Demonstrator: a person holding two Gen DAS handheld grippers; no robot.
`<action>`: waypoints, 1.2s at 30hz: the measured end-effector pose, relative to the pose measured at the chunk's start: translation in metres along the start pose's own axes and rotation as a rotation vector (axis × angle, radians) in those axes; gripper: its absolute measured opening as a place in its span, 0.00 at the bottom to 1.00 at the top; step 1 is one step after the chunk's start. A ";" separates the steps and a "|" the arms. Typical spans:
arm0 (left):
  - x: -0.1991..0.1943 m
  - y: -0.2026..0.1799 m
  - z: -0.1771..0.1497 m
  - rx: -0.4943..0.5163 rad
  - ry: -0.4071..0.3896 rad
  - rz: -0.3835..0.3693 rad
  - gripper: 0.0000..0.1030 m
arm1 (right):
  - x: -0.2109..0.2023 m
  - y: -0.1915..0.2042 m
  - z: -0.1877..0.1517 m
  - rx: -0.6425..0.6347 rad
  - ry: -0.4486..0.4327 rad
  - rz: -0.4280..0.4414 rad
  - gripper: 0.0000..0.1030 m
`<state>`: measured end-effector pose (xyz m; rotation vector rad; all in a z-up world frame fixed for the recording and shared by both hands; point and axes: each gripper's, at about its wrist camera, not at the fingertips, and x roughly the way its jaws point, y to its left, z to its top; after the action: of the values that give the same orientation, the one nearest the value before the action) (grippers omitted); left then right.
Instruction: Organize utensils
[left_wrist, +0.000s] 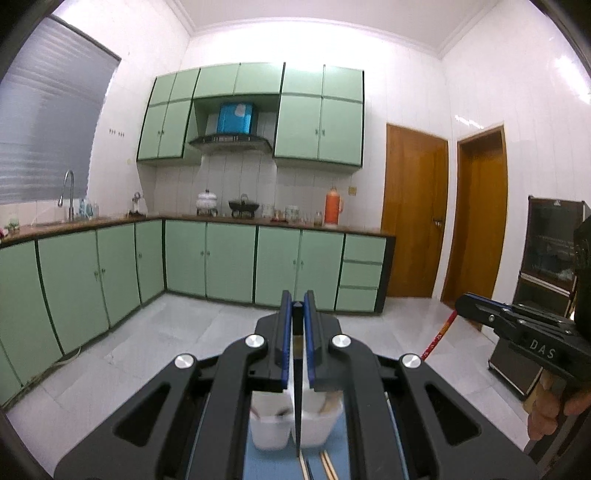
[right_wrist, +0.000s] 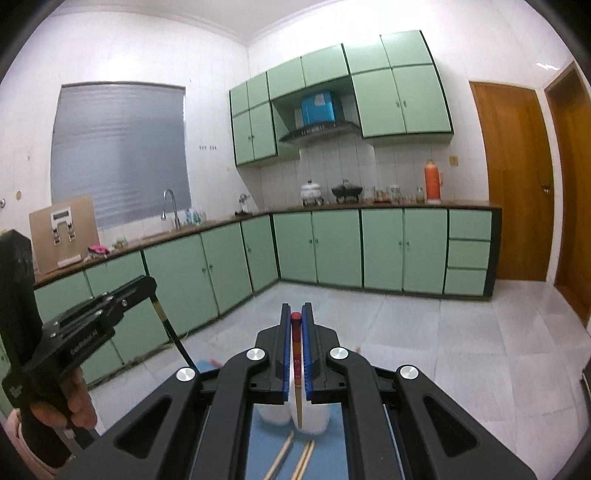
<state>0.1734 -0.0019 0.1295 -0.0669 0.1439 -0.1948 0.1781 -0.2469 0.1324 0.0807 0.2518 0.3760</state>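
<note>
My left gripper (left_wrist: 297, 314) has its jaws clamped on a black chopstick (left_wrist: 297, 413). My right gripper (right_wrist: 296, 317) clamps a red-topped wooden chopstick (right_wrist: 297, 365), above the white plastic holder (right_wrist: 273, 413) on the blue tabletop (right_wrist: 266, 450).

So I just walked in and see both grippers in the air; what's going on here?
A person is sorting chopsticks. The left gripper is shut on a black chopstick, the right gripper on a red-topped chopstick. Both hang above a white divided holder on a blue mat, where more wooden chopsticks lie loose.
</note>
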 end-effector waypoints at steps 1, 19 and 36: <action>0.004 -0.001 0.005 0.003 -0.012 0.004 0.05 | 0.006 0.000 0.006 -0.003 -0.008 -0.001 0.05; 0.134 0.017 -0.023 0.023 0.084 0.054 0.06 | 0.135 -0.013 -0.025 -0.013 0.133 -0.016 0.05; 0.034 0.022 -0.046 0.044 0.026 0.076 0.64 | 0.038 -0.020 -0.074 0.022 0.041 -0.153 0.54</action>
<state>0.2039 0.0106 0.0778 -0.0149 0.1679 -0.1233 0.2006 -0.2487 0.0501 0.0752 0.3008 0.2229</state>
